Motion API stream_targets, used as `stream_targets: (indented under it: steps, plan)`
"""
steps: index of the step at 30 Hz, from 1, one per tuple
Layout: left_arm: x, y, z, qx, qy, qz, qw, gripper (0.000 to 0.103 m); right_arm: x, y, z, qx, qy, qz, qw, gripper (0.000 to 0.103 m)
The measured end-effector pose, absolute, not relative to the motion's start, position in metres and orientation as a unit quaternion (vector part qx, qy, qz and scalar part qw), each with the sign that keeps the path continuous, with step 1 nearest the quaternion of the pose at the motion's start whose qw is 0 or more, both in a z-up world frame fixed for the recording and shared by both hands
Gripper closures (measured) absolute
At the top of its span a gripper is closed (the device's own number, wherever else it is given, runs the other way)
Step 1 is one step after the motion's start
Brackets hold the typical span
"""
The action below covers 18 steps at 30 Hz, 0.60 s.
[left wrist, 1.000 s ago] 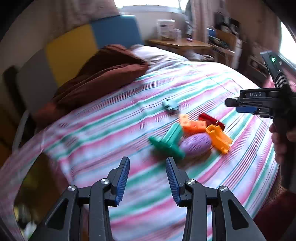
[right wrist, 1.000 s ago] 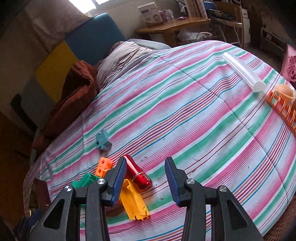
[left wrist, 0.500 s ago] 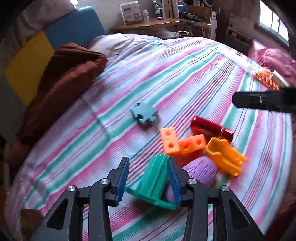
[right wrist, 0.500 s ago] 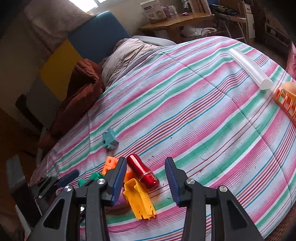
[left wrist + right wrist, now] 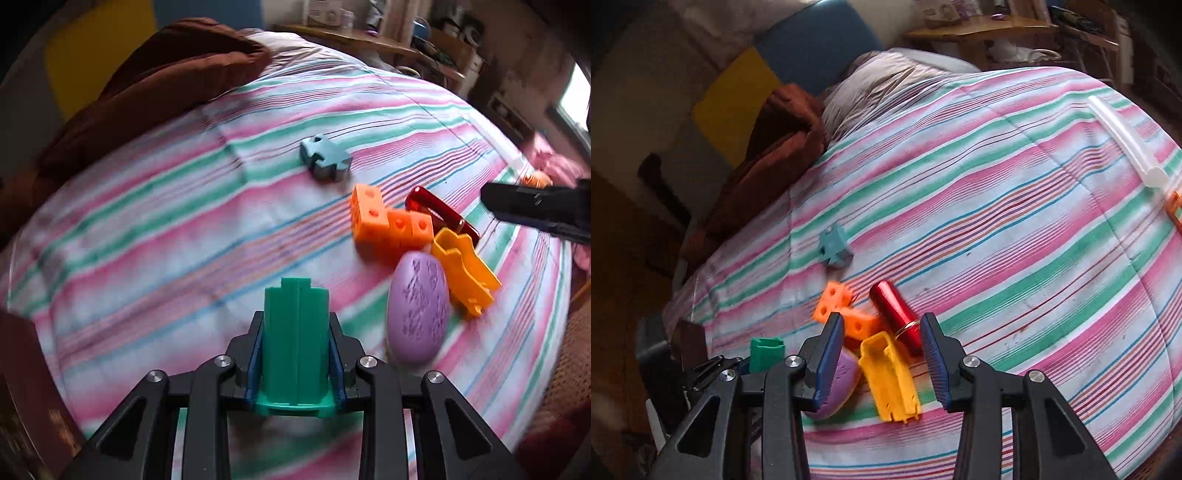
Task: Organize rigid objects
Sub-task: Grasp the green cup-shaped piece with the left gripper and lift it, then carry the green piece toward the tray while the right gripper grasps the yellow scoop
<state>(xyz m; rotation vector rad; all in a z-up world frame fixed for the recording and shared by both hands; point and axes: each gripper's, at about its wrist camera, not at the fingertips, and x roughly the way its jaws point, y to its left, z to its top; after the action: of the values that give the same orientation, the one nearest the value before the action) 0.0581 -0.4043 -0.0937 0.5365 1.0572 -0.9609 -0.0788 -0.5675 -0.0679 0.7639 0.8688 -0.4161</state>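
Observation:
My left gripper [image 5: 295, 332] is shut on a green plastic piece [image 5: 296, 339], whose blue pads press both its sides; the same green piece [image 5: 767, 353] shows at the lower left of the right wrist view. Right of it on the striped bedspread [image 5: 147, 236] lie a purple oval [image 5: 417, 308], a yellow plastic piece [image 5: 461, 273], orange linked cubes [image 5: 388, 225], a red metal cylinder [image 5: 439, 216] and a blue-grey puzzle piece [image 5: 325, 157]. My right gripper [image 5: 882, 350] hovers open above the yellow piece [image 5: 890, 376] and the red cylinder [image 5: 895, 314], touching neither.
A brown blanket [image 5: 159, 88] is heaped at the head of the bed, by a blue and yellow headboard [image 5: 768, 74]. A clear tube [image 5: 1126, 144] and an orange basket [image 5: 1174, 206] lie at the far right. A wooden table [image 5: 982, 29] stands behind the bed.
My left gripper dropped toward the bed and closed on the green piece, which now stands between its pads. The right gripper stayed above the pile, tilting slightly.

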Motion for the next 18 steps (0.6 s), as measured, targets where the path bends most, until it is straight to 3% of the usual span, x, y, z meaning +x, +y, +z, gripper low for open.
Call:
stream_targets:
  steps: [10, 18]
  plan:
    - [0.011, -0.349, -0.092, 0.209, 0.485, -0.424, 0.736, 0.072, -0.071, -0.552, -0.084, 0.300, 0.483, -0.191, 0.800, 0.064]
    - [-0.019, -0.328, -0.098, 0.200, 0.470, -0.410, 0.756, 0.072, -0.057, -0.537, -0.106, 0.233, 0.544, -0.195, 0.782, 0.075]
